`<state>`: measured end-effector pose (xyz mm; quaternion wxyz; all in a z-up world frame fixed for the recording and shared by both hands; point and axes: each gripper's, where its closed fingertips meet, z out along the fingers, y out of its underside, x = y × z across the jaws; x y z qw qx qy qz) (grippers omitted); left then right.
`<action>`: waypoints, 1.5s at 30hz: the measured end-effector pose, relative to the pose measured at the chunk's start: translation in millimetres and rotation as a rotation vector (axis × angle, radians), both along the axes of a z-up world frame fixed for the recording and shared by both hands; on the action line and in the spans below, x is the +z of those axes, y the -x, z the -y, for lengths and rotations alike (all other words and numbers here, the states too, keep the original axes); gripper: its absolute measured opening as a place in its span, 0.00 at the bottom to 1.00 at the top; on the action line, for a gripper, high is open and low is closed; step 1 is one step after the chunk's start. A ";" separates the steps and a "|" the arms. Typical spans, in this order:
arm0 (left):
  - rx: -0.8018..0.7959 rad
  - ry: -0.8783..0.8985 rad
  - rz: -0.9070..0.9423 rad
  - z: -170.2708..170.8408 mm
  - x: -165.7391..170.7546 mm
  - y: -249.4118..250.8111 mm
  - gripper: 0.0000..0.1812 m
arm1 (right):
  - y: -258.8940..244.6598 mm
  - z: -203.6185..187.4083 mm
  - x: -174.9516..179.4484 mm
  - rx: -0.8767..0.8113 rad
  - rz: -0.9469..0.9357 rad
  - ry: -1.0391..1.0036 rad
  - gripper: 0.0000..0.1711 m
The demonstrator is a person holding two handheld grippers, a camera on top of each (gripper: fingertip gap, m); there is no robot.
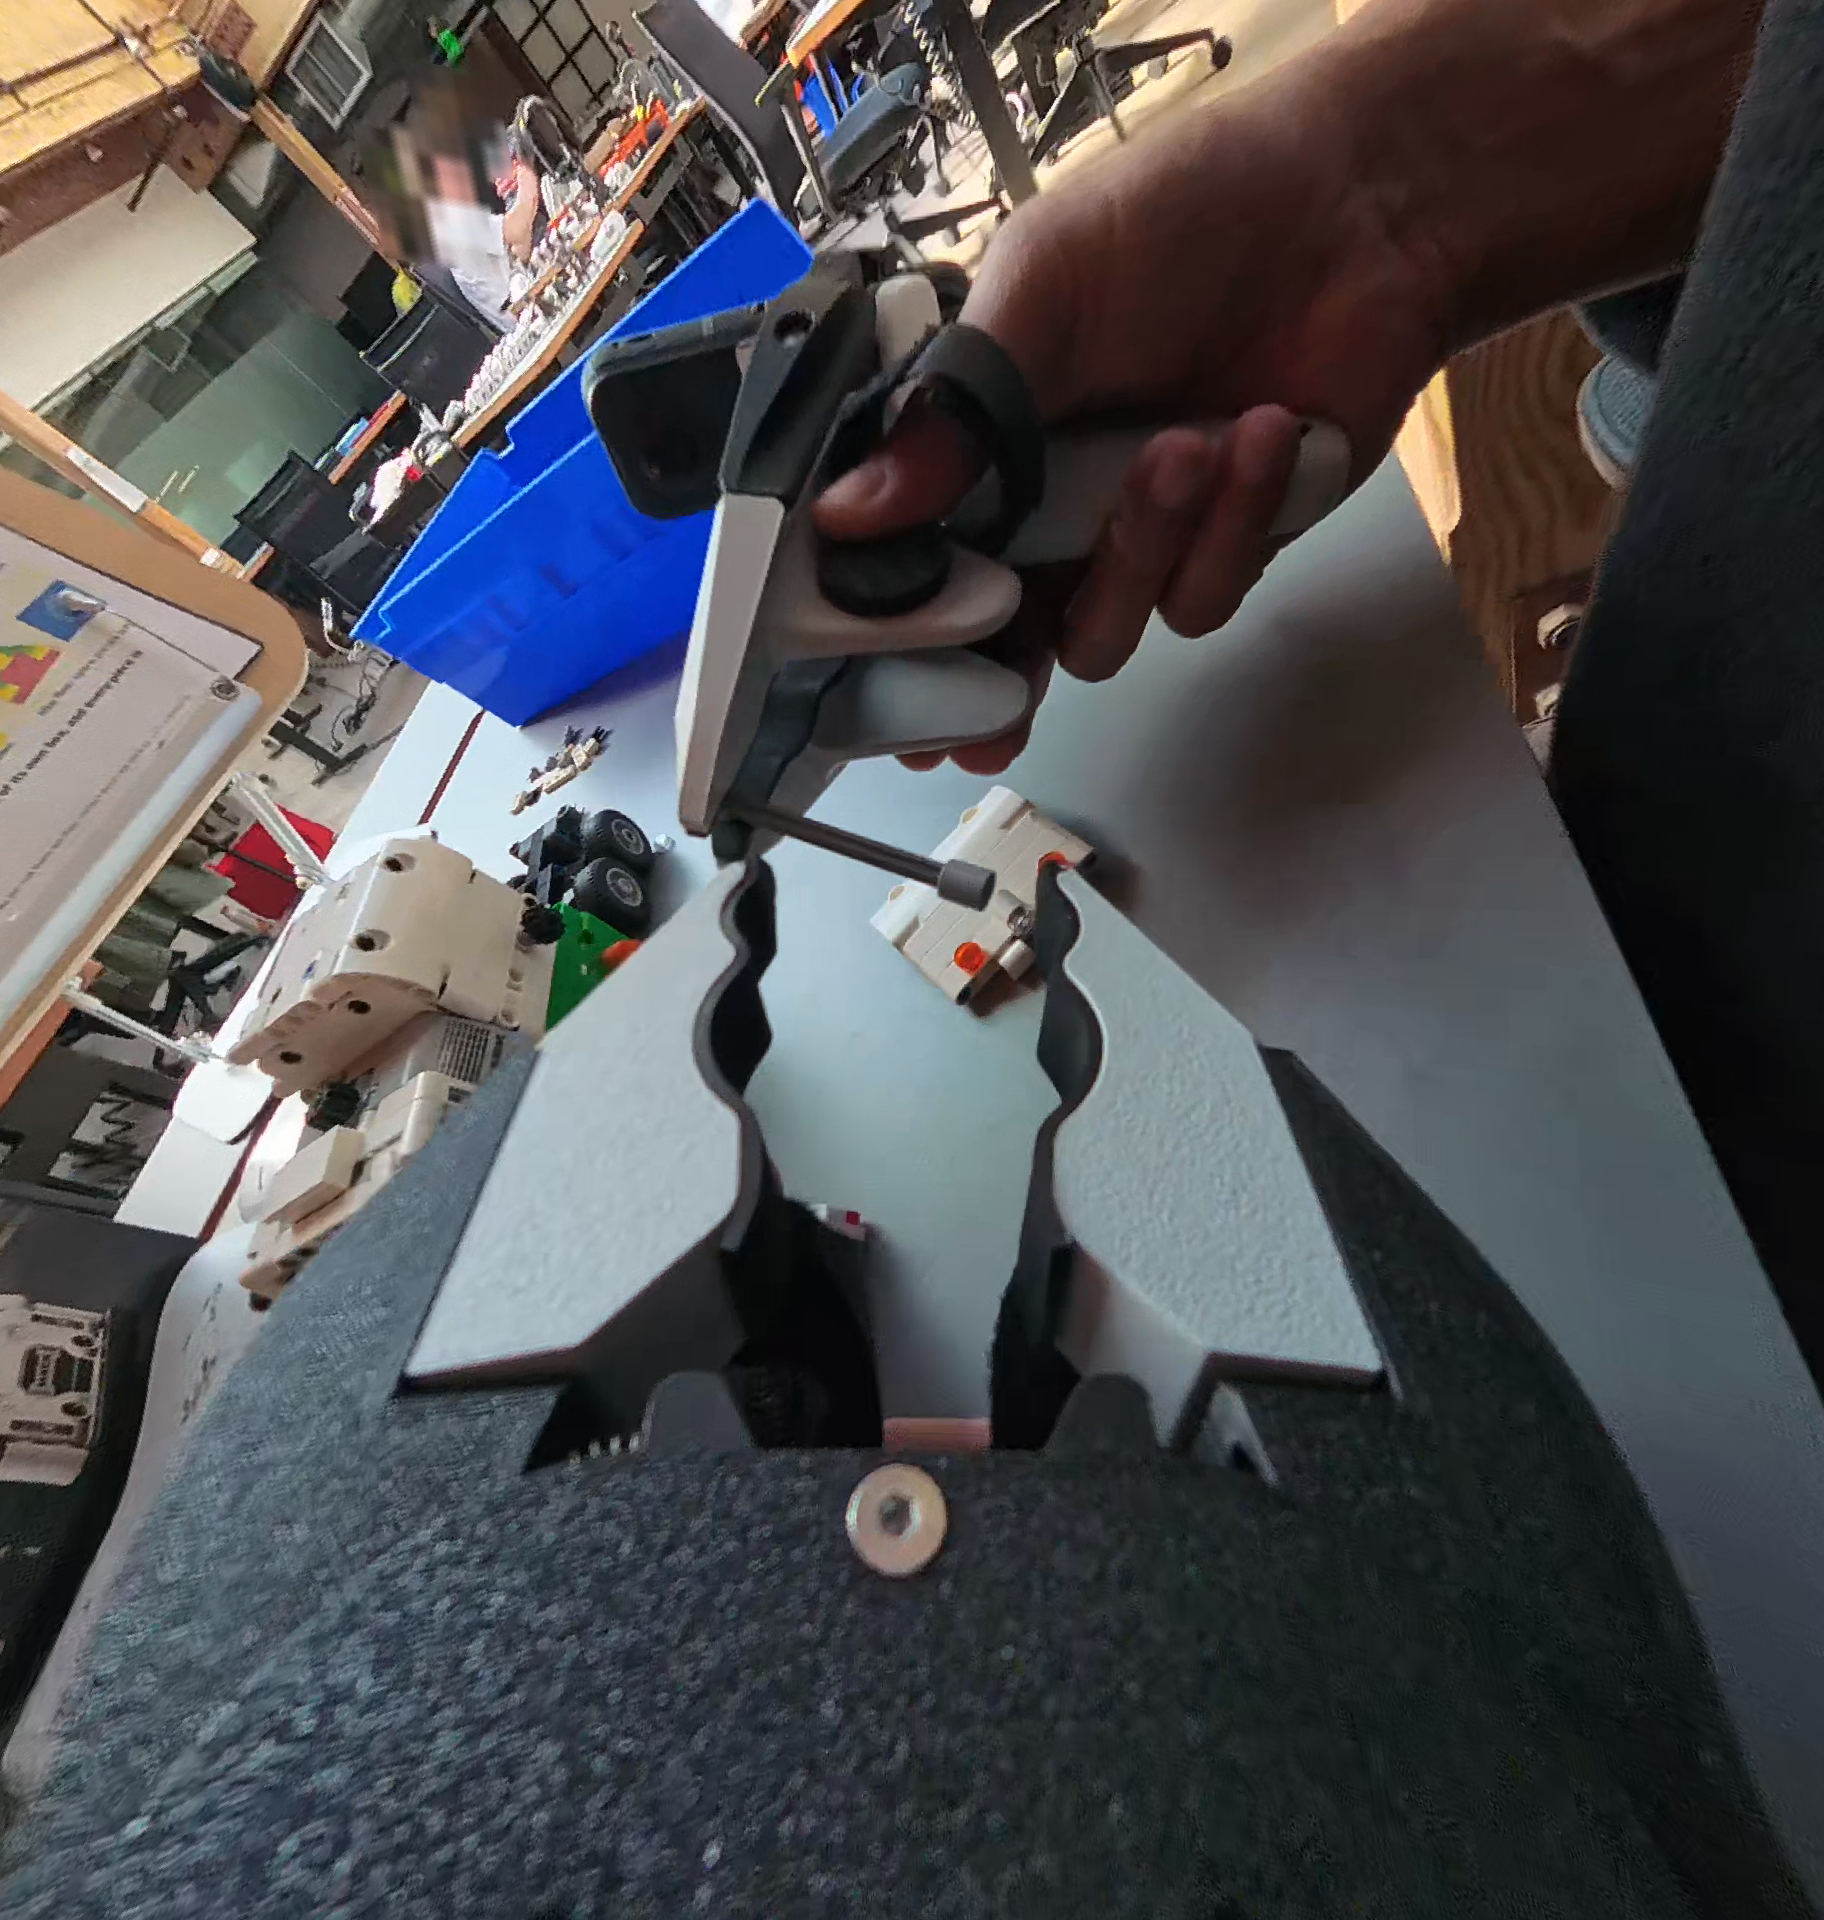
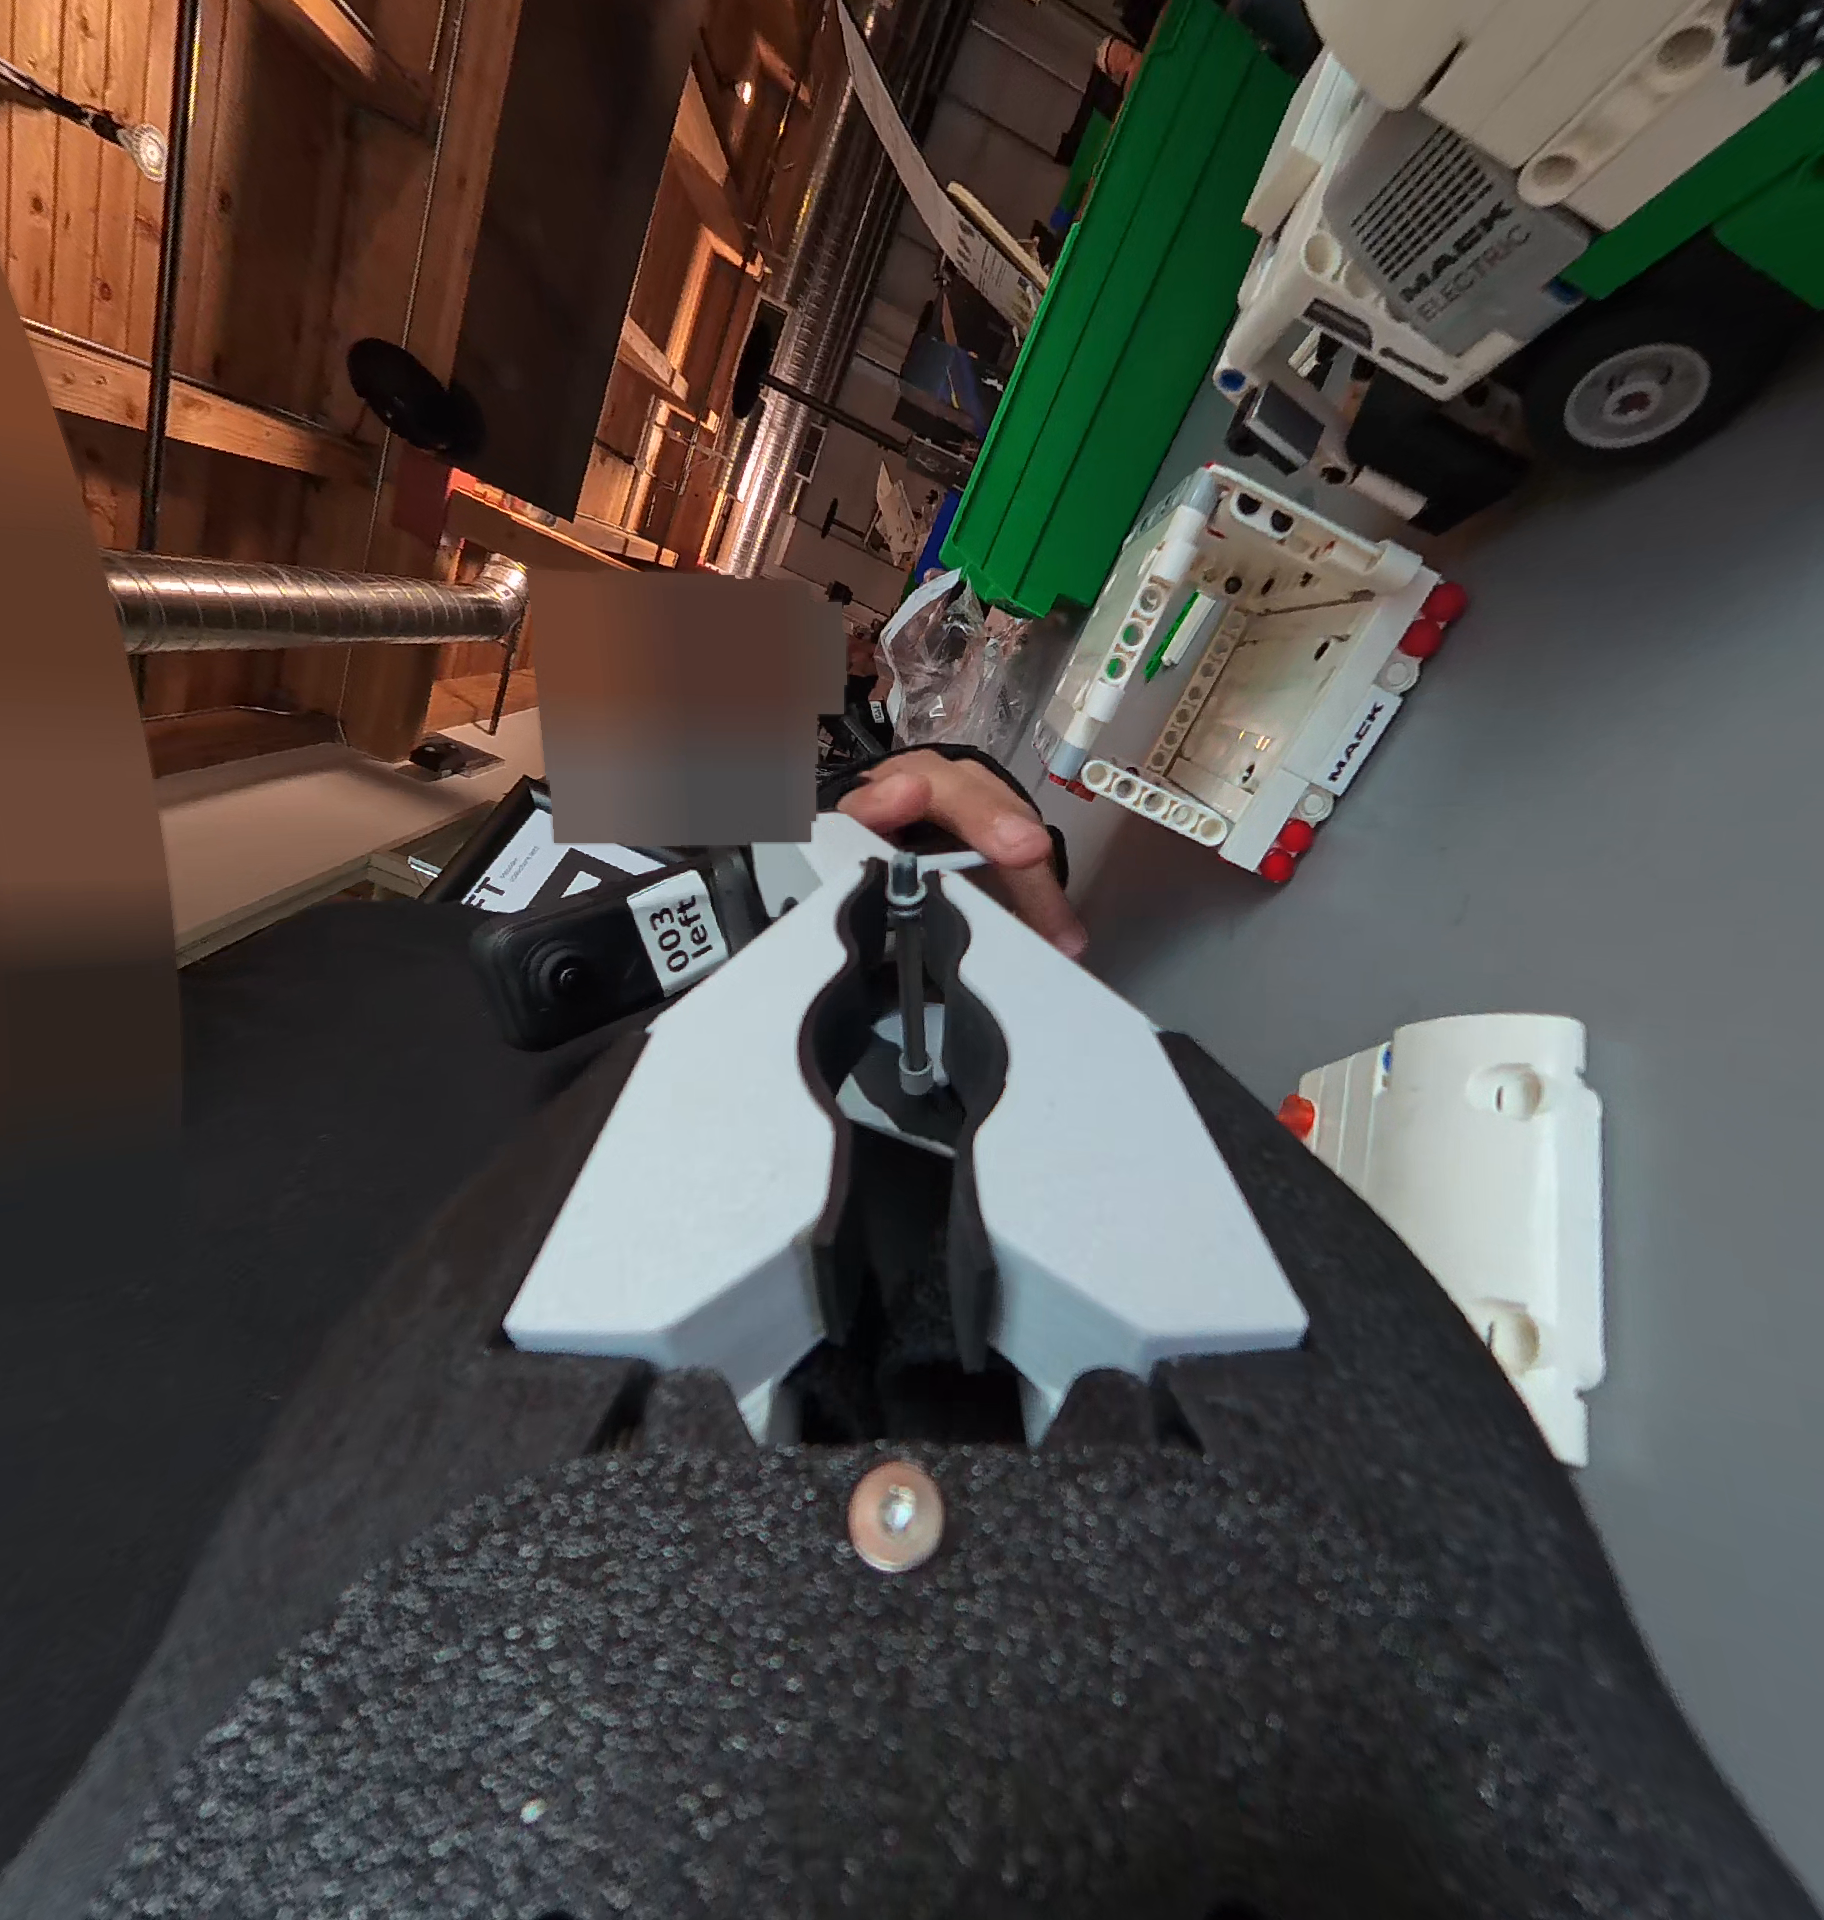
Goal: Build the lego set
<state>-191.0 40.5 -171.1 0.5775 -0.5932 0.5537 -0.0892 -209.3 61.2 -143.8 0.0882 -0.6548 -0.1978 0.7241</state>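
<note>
In the right wrist view my right gripper (image 2: 903, 878) is shut on a thin dark grey axle (image 2: 913, 997) that runs lengthwise between its fingers, with a grey bush on one end. In the left wrist view this gripper (image 1: 736, 831) is held in a hand above the table, and the axle (image 1: 846, 850) sticks out toward my left gripper (image 1: 900, 883). The left gripper is open and empty, and the axle's bush (image 1: 965, 883) lies between its fingertips. A small white Lego assembly with orange studs (image 1: 991, 842) lies on the grey table just beyond.
A white truck with a green body (image 2: 1490, 239), a white frame with red studs (image 2: 1240, 665) and a white panel (image 2: 1479, 1195) lie on the table (image 2: 1666, 831). A white cab part (image 1: 399, 956), black wheels (image 1: 612, 862), a blue bin (image 1: 575, 540), a green bin (image 2: 1095, 312) and an instruction board (image 1: 77, 707) stand around.
</note>
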 end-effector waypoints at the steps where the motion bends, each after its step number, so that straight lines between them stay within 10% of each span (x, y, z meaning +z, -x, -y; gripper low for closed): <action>1: 0.039 0.029 0.004 -5.2 -3.2 2.9 0.23 | 0.9 -1.3 0.5 -0.011 -0.001 0.000 0.03; 18: 0.123 0.612 0.597 -18.0 18.8 -0.8 0.01 | 2.6 -4.8 18.9 -0.220 -0.008 -0.384 0.03; 45: 0.102 0.606 0.637 -15.3 23.1 -8.9 0.01 | -1.1 4.5 8.7 -0.272 -0.025 -0.480 0.03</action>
